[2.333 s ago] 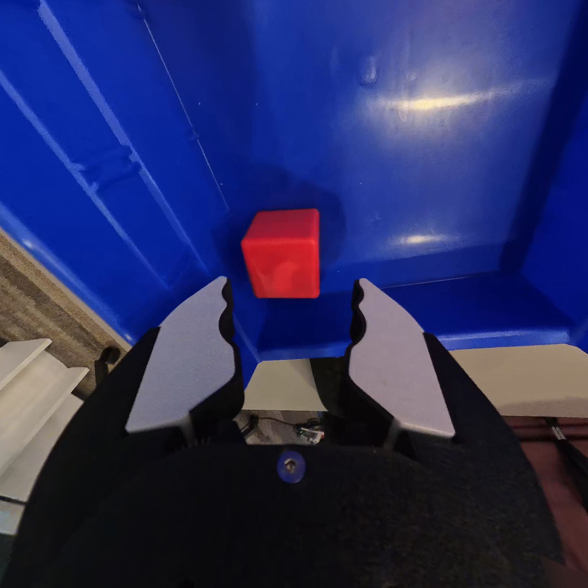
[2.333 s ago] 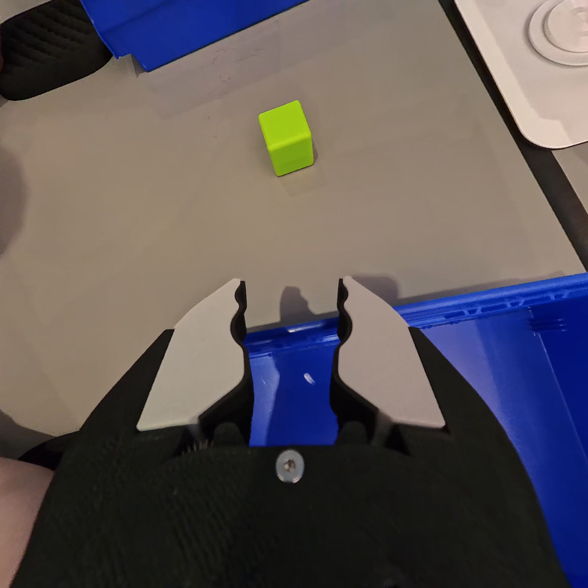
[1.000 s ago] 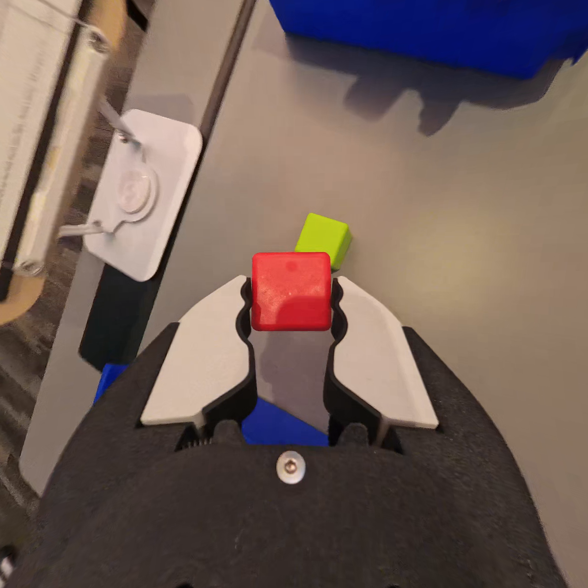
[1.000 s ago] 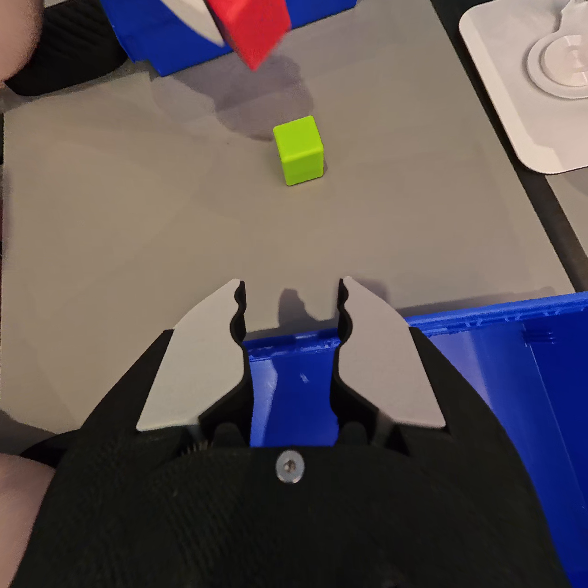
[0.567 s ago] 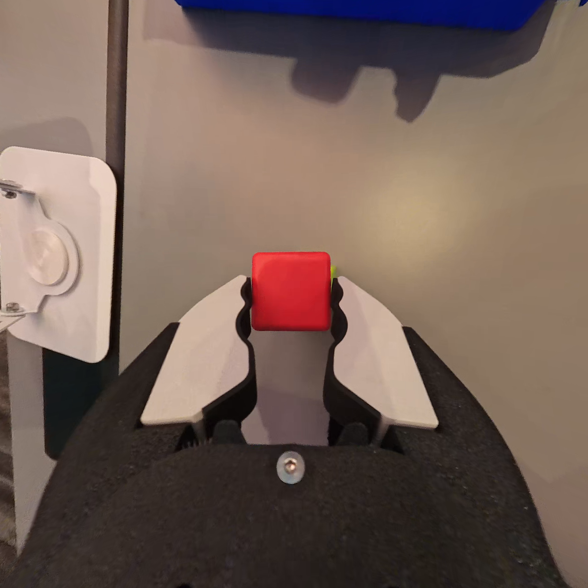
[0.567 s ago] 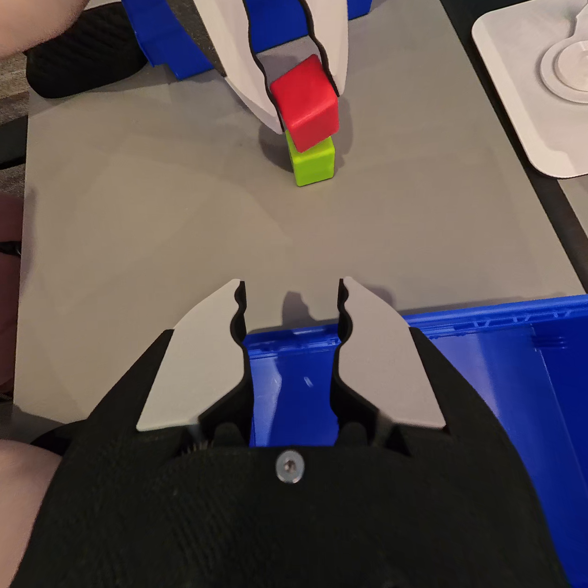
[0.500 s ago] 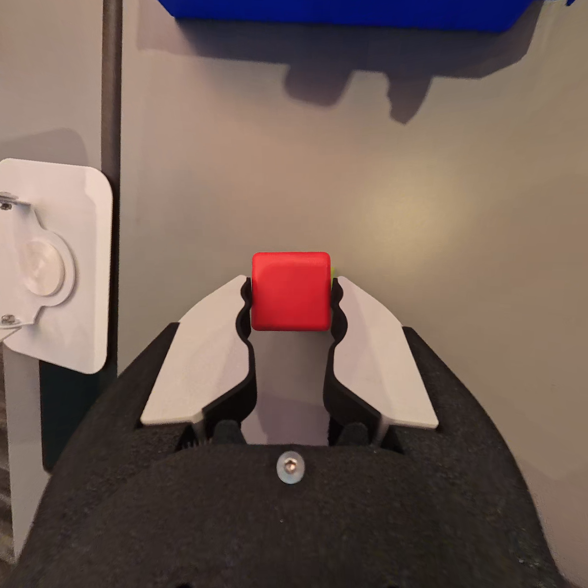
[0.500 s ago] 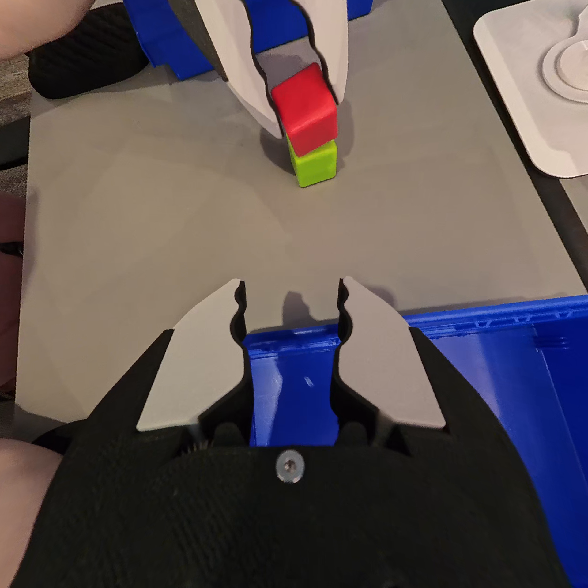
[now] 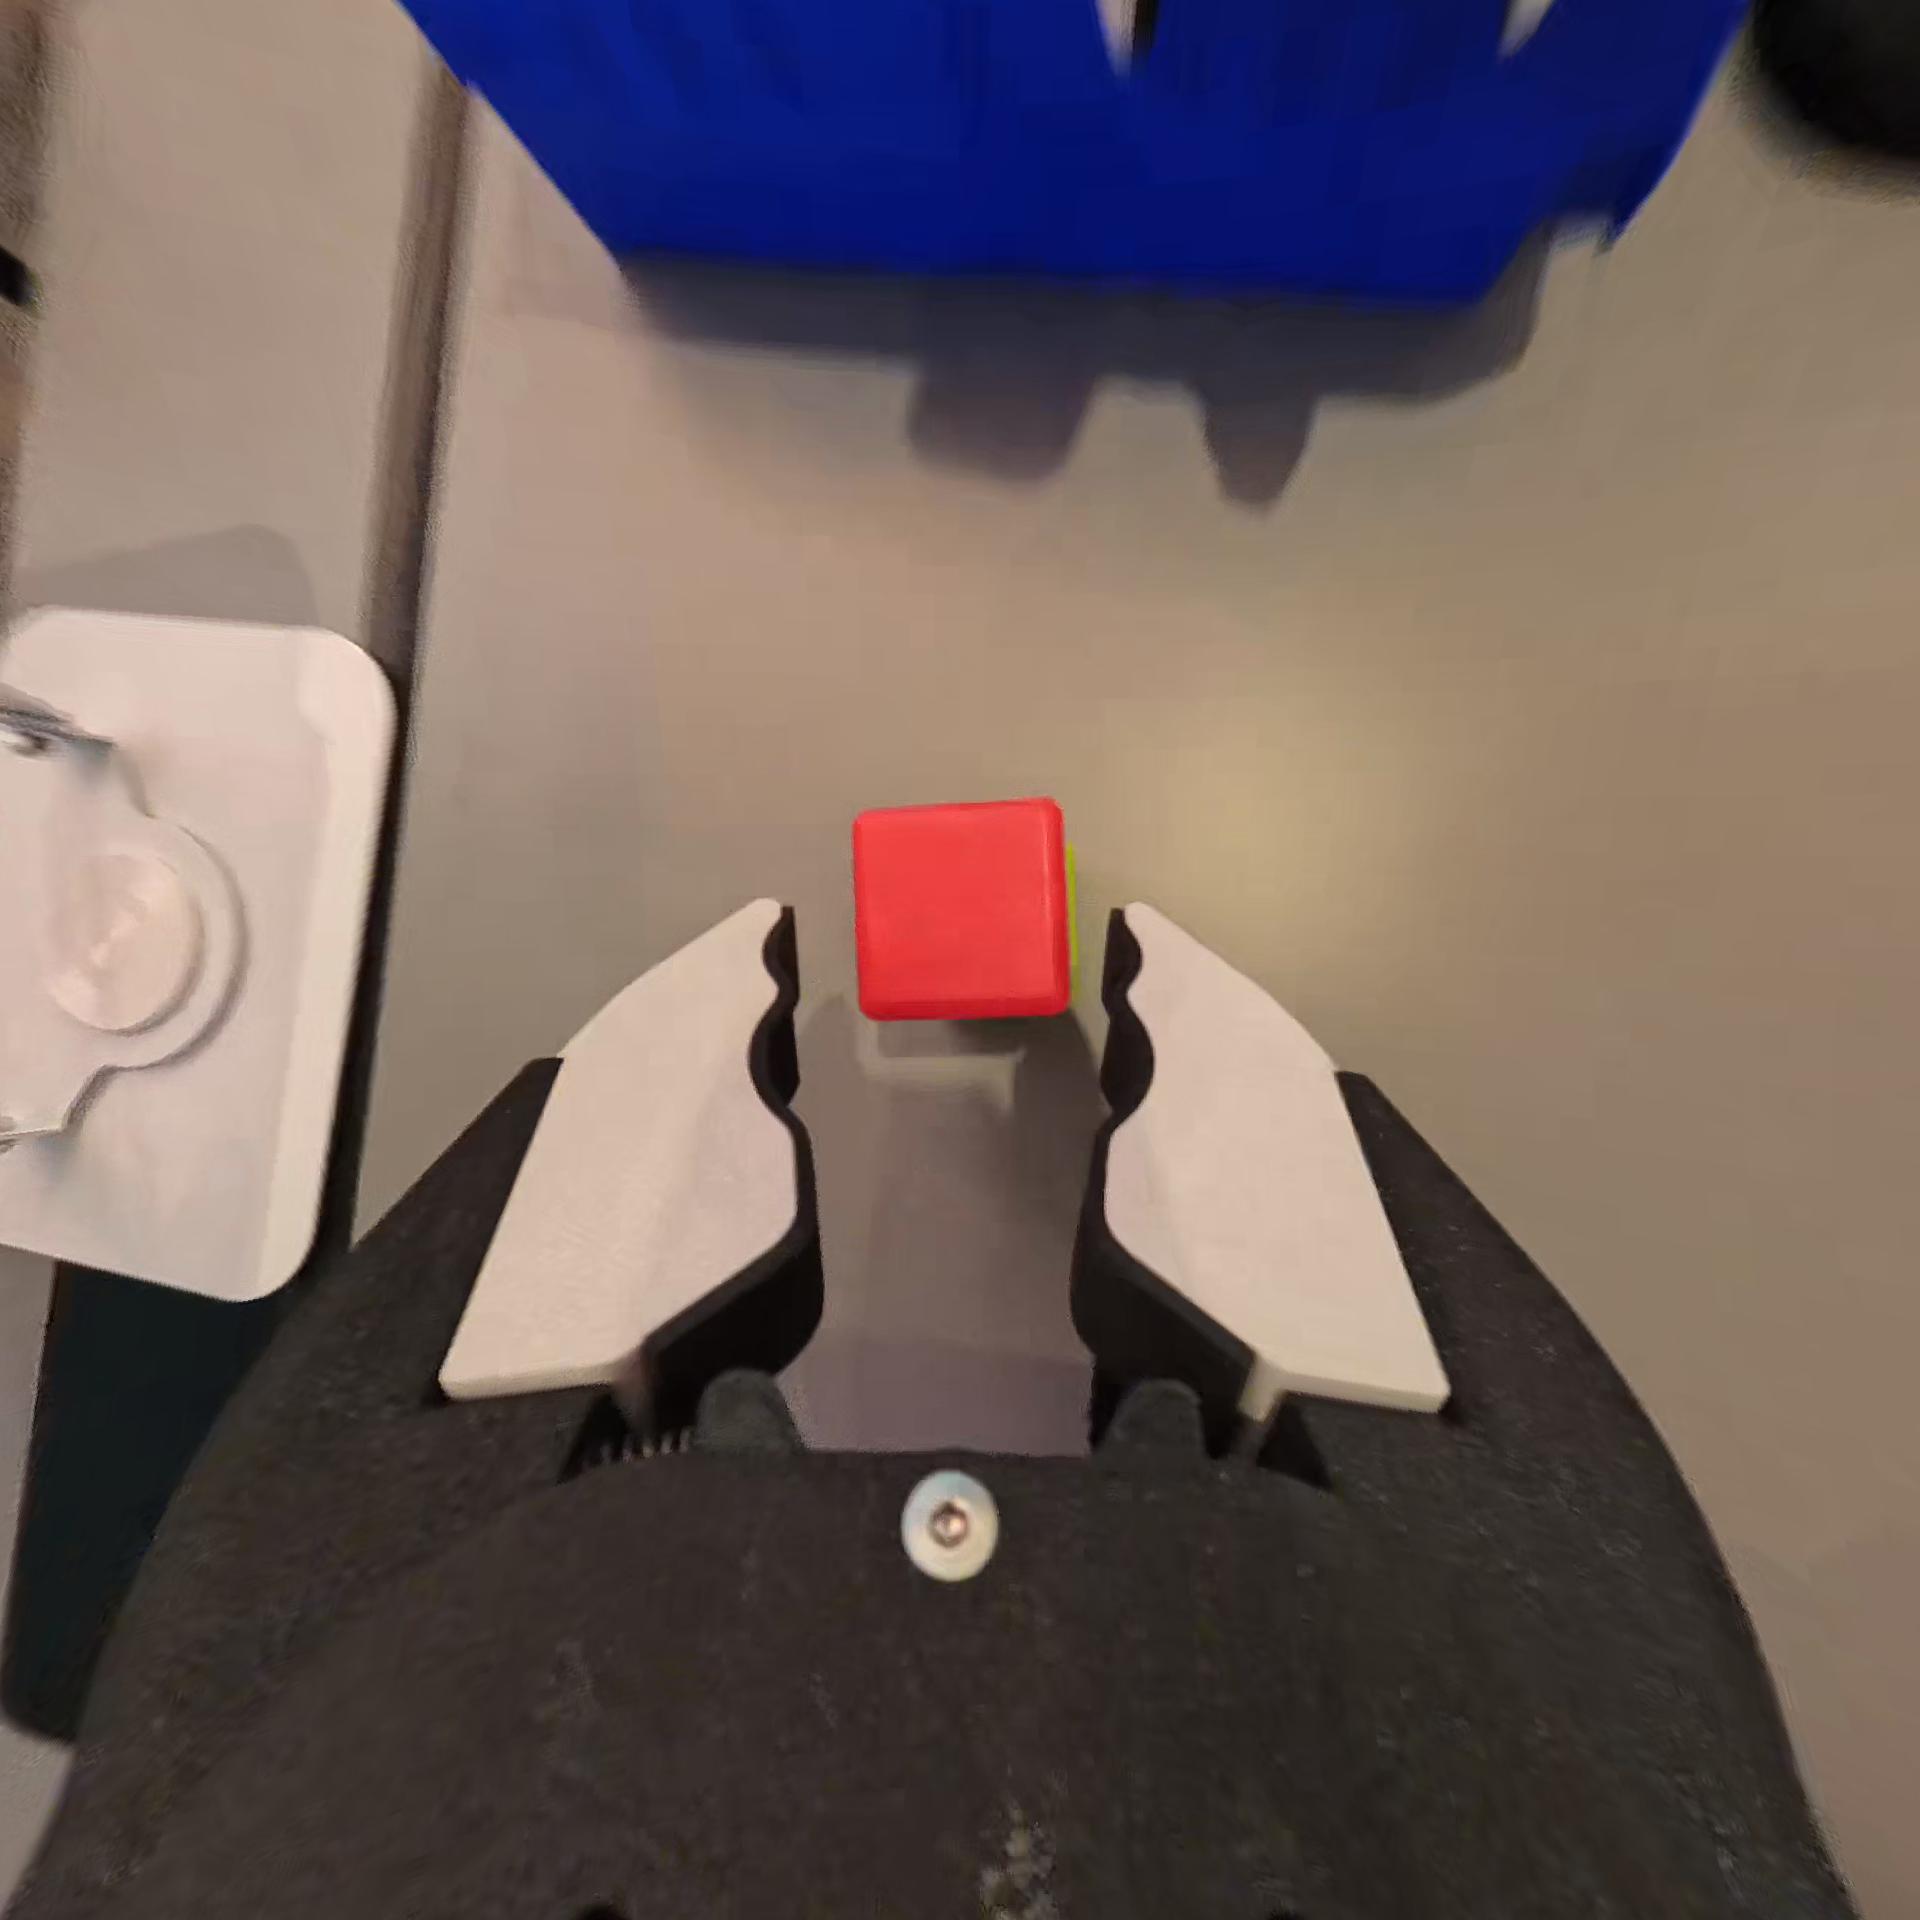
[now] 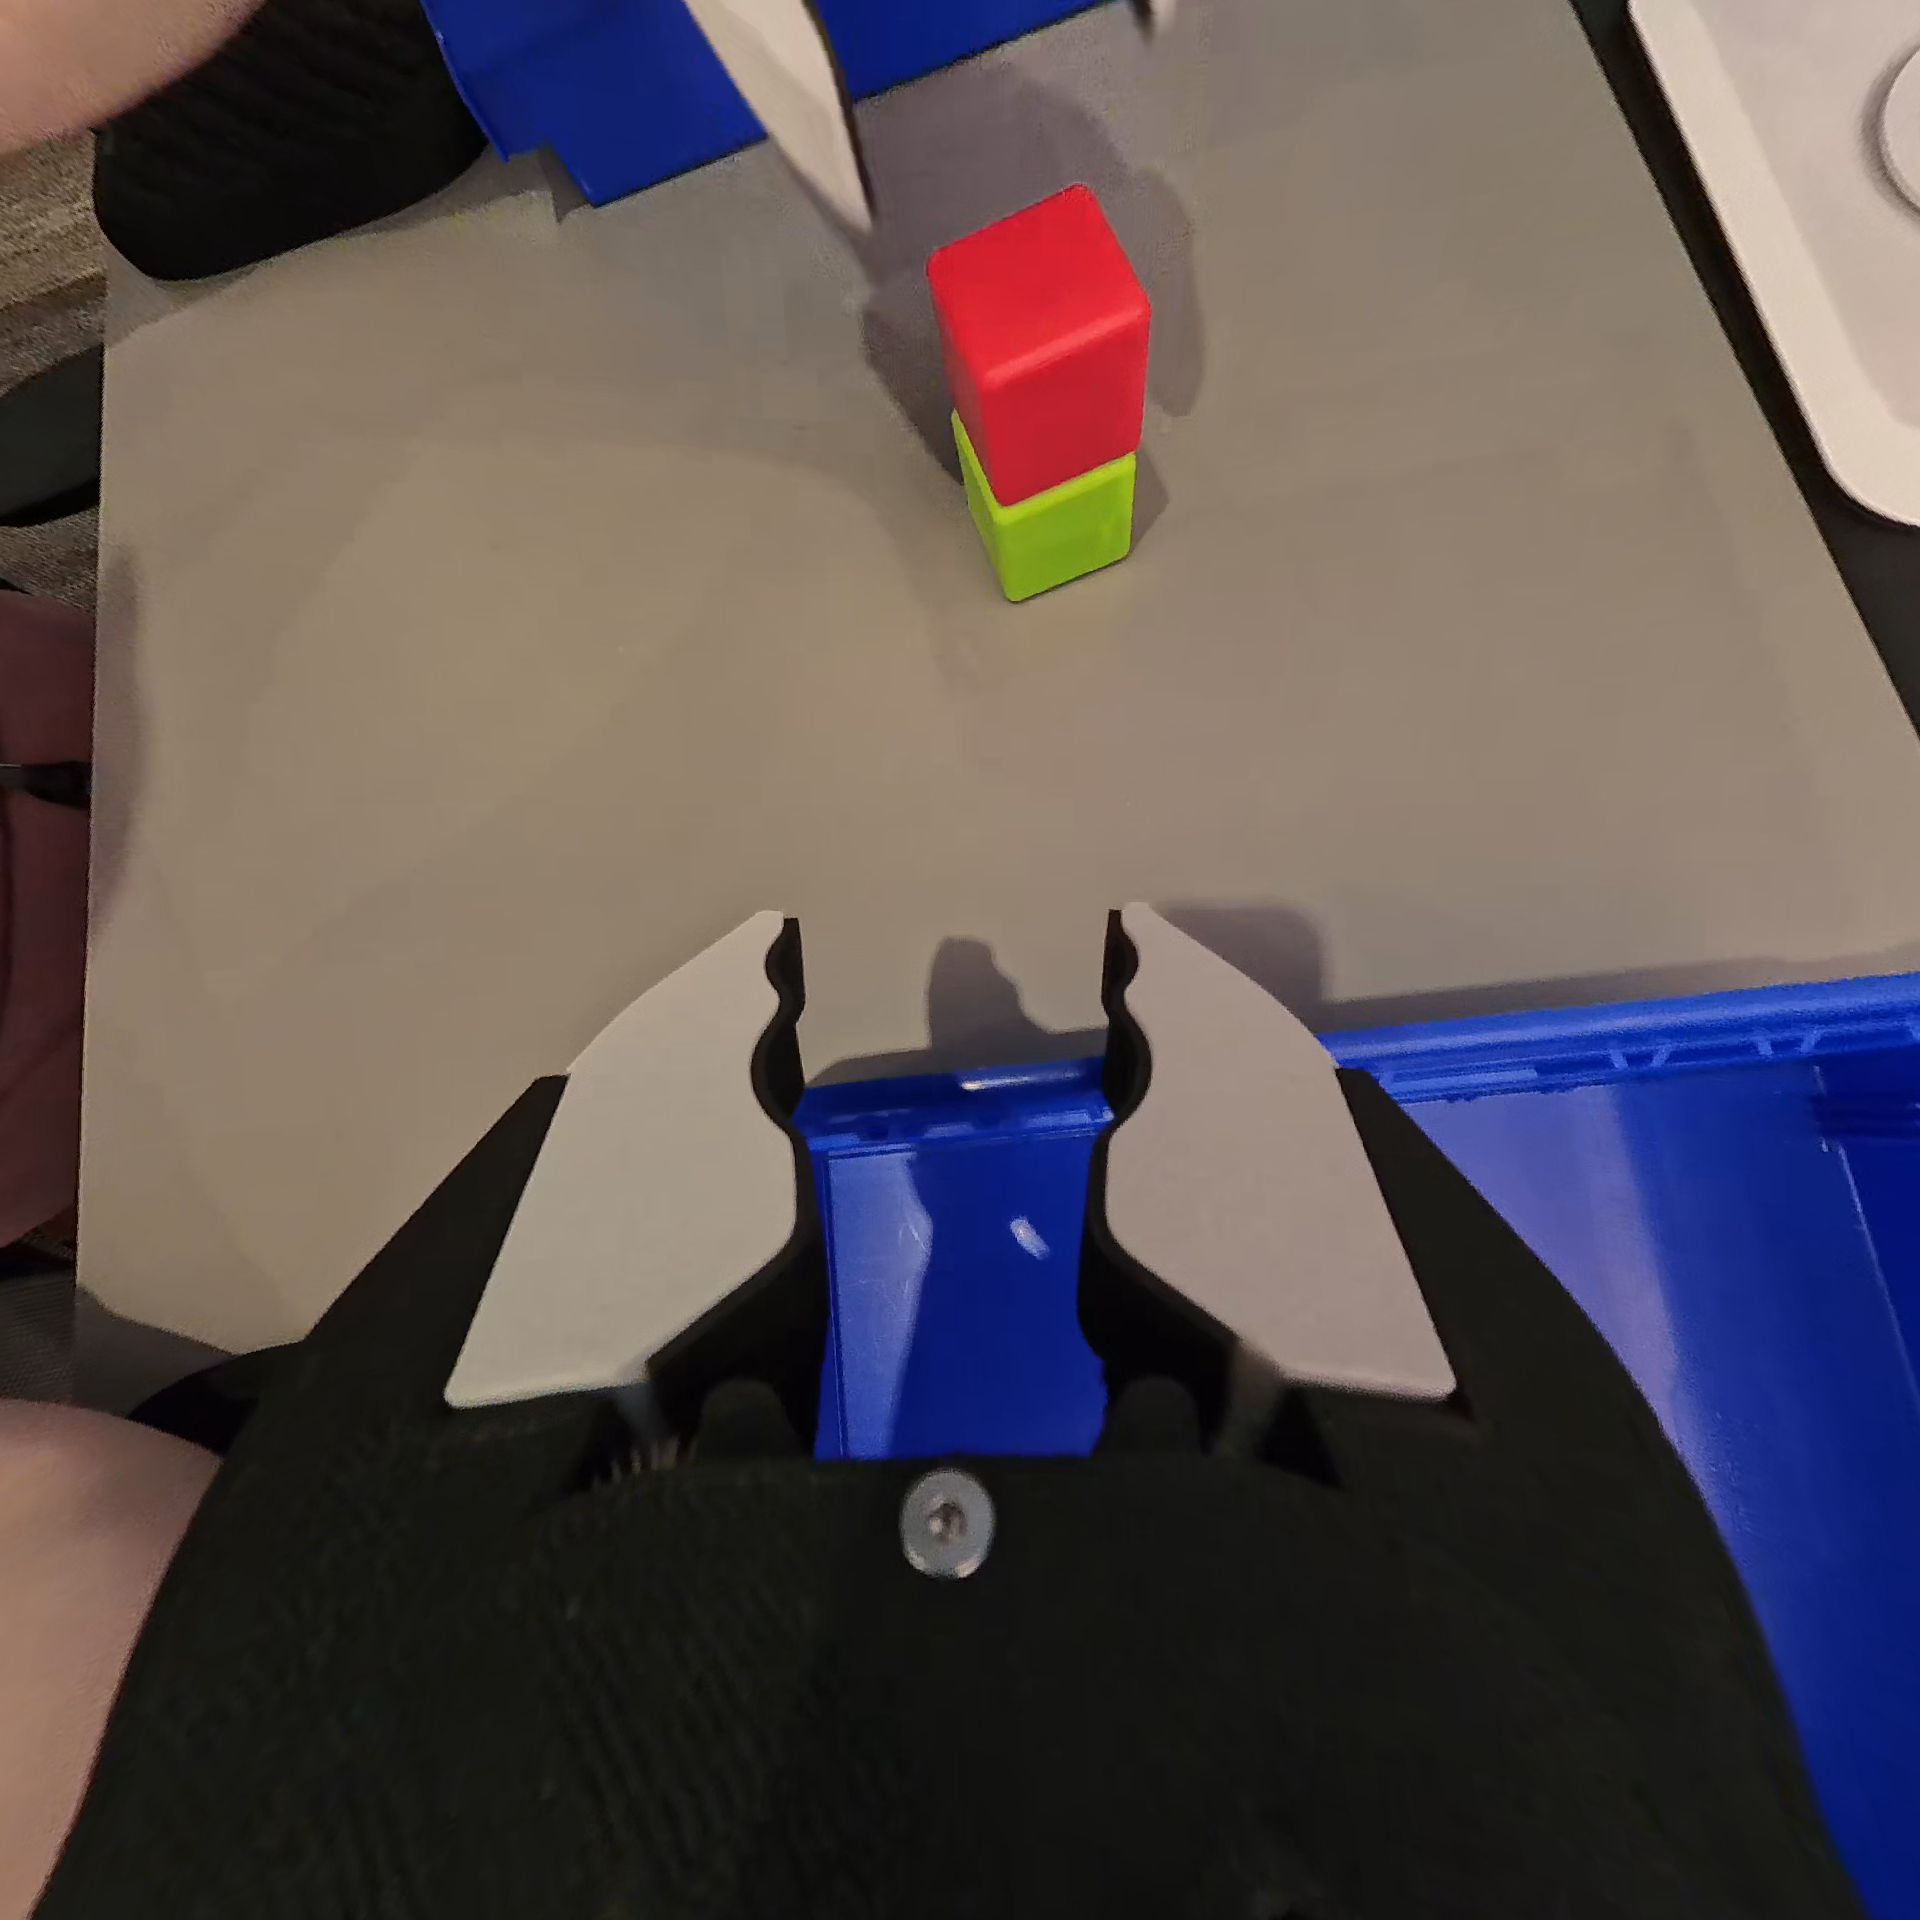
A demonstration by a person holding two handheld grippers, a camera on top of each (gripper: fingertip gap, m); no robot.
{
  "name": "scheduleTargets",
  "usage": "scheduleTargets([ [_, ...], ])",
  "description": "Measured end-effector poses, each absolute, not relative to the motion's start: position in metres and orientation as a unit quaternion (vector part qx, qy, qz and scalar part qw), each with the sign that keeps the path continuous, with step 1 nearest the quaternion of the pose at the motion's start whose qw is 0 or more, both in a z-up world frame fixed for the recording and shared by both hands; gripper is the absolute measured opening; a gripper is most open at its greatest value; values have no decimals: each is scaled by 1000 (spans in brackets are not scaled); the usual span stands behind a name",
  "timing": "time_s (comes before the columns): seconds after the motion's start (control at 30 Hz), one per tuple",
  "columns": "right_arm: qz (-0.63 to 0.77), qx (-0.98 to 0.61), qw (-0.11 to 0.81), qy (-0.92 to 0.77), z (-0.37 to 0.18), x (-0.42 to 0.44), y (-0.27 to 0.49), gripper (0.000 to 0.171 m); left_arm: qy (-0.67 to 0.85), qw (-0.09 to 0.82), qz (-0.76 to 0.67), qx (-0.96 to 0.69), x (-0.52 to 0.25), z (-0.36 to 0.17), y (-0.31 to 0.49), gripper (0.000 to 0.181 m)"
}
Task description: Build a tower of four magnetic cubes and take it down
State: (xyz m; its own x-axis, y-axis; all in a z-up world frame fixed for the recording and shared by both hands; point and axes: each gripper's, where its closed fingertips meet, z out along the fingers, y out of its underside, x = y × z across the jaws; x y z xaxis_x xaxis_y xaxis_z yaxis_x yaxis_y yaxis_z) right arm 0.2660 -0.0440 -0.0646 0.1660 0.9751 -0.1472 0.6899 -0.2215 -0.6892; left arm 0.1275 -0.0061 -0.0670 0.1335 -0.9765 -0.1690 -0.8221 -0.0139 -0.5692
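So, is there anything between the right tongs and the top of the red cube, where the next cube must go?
Nothing visible. Between the right tongs and the red cube lies only bare grey table. The cube's top is uncovered; the left tongs are open and clear of it.

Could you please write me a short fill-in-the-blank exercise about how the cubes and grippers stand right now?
1. The red cube sits on top of the ____ cube.
2. The left hand-held gripper is ____, with gaps between its fingers and the red cube.
3. The tower on the grey table counts ____ cubes.
4. The right hand-held gripper hangs open above the rim of a ____ bin.

Missing words: green; open; two; blue
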Motion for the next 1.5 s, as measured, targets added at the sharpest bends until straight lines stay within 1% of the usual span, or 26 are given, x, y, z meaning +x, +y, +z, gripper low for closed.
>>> scheduleTargets([
  [0.13,297,-721,252,-573,-61,265,-43,57,546,481,-242,-642,111,44,-23,57],
  [0.2,296,-718,258,-574,-59,263,-42,57,482,573,-242,-617,76,89,-28,66],
  [0.23,296,-717,259,-575,-58,262,-42,57,448,617,-226,-606,55,105,-29,65],
  [0.3,295,-715,259,-579,-57,259,-43,57,389,696,-156,-583,10,128,-25,37],
  [0.33,293,-715,258,-580,-58,258,-43,57,364,709,-117,-593,-11,132,-20,34],
  [0.37,292,-715,255,-582,-59,257,-44,57,340,700,-89,-622,-31,128,-13,36],
  [0.43,286,-718,250,-584,-63,257,-44,57,314,652,-57,-688,-62,106,0,51],
  [0.53,285,-721,242,-583,-67,256,-45,57,303,588,-14,-750,-99,61,20,52],
  [0.57,285,-721,243,-582,-67,256,-44,57,311,577,-6,-755,-105,47,26,49],
  [0.6,287,-722,242,-582,-67,256,-45,57,325,559,-10,-763,-108,30,31,47],
  [0.63,286,-722,241,-582,-67,256,-45,57,336,534,-18,-776,-110,13,35,48],
  [0.73,284,-722,240,-584,-66,258,-47,57,356,470,-32,-807,-114,-31,46,60],
  [0.87,291,-712,257,-585,-55,257,-49,57,425,431,22,-796,-113,-69,56,62],
  [0.97,298,-705,266,-586,-48,256,-52,57,463,379,58,-800,-116,-97,59,62],
  [1.07,299,-703,261,-590,-48,257,-55,58,473,347,66,-807,-118,-115,62,61],
  [1.17,300,-703,257,-591,-50,256,-55,57,466,329,28,-821,-113,-126,63,60],
  [1.27,299,-705,250,-593,-53,256,-56,57,460,310,21,-832,-115,-134,64,56],
  [1.5,299,-708,236,-595,-59,256,-57,57,460,292,51,-837,-120,-136,64,56],
])
